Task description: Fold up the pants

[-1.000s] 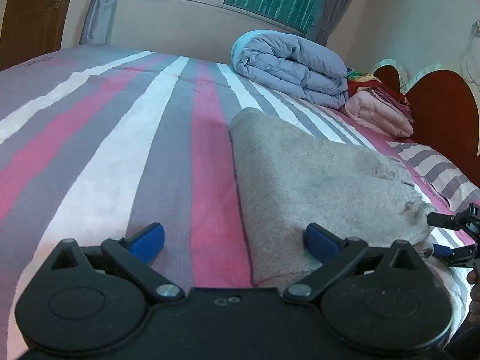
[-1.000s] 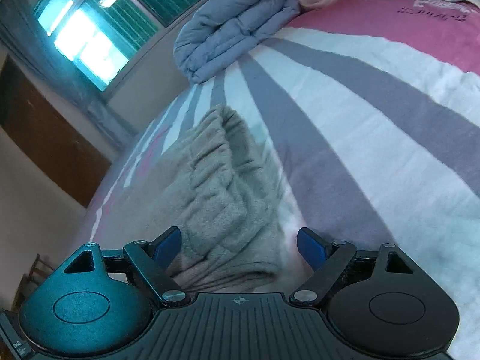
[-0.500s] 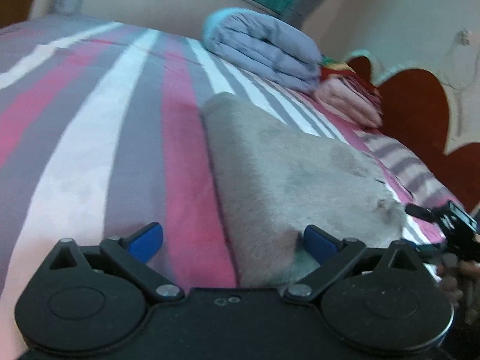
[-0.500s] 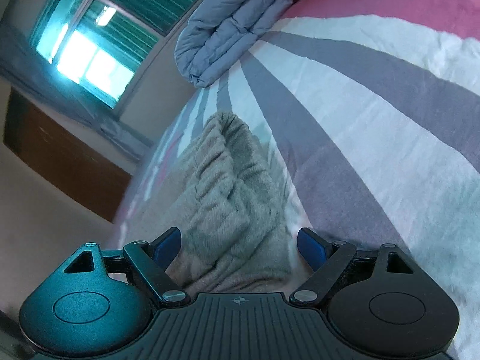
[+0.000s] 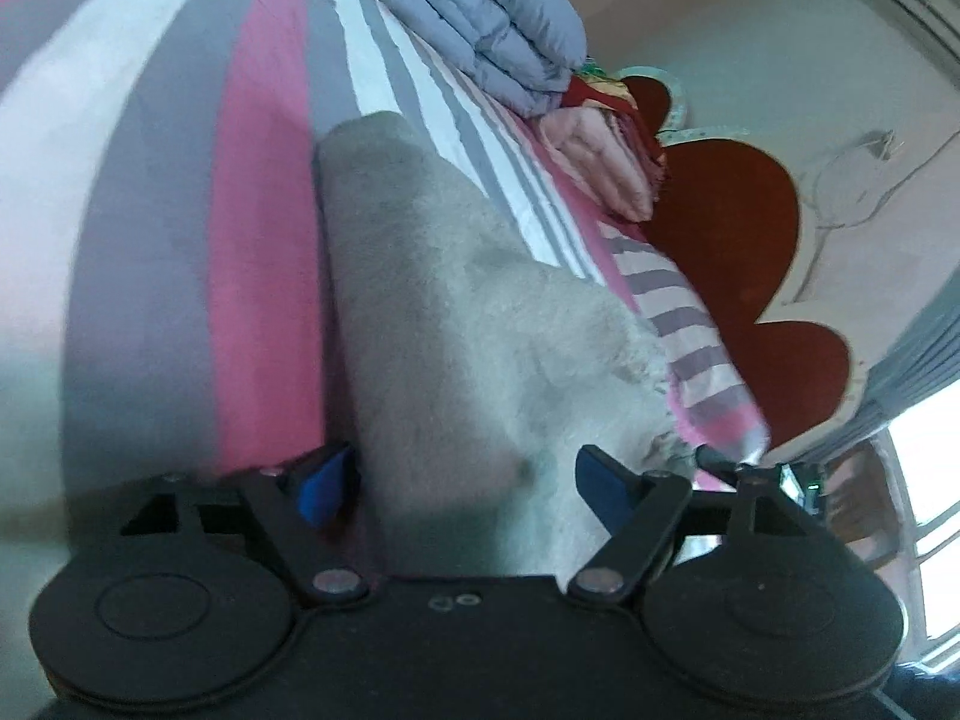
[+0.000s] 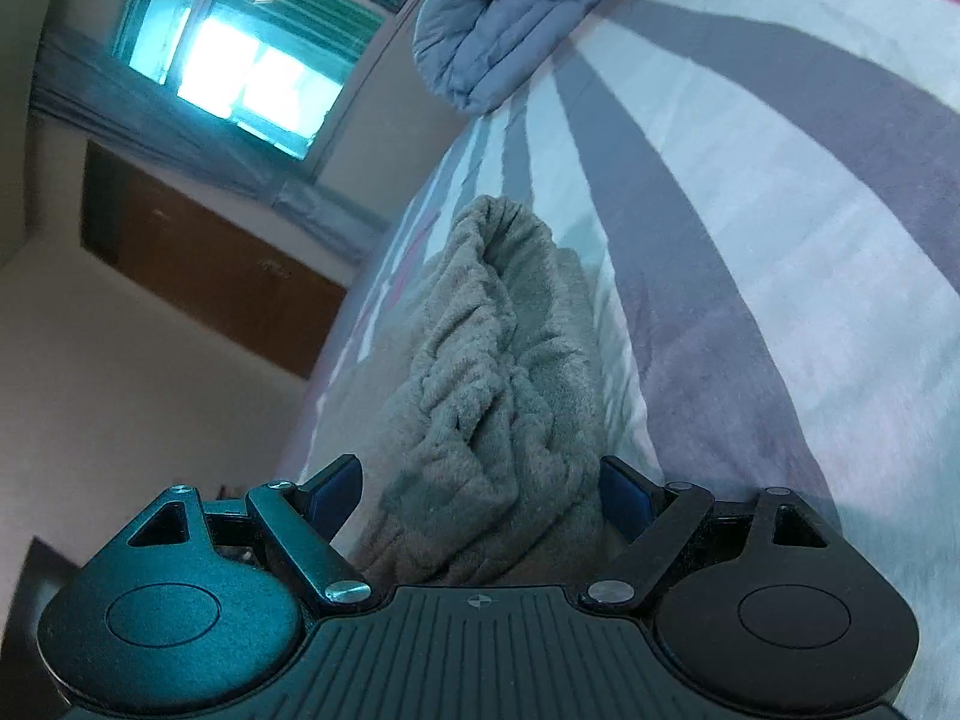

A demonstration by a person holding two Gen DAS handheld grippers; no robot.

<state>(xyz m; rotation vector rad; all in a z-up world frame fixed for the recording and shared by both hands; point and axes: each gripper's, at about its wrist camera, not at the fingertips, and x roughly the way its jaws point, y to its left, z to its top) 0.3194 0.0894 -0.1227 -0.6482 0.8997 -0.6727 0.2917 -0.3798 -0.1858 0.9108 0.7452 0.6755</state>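
On the bed [image 5: 180, 192], both grippers, left gripper [image 5: 465, 483] and right gripper [image 6: 480, 489], sat wide open astride the pants [image 5: 456, 312], gripping nothing; closing on the edge looked next.

Bare striped bed [image 5: 150, 192] lies open left of the pants [image 5: 456, 324]; the folded duvet [image 5: 480, 18] and pink blankets [image 5: 606, 174] block the far right.

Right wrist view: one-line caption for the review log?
Open right gripper straddles the bunched waistband end of grey fleece pants on a striped bedsheet.
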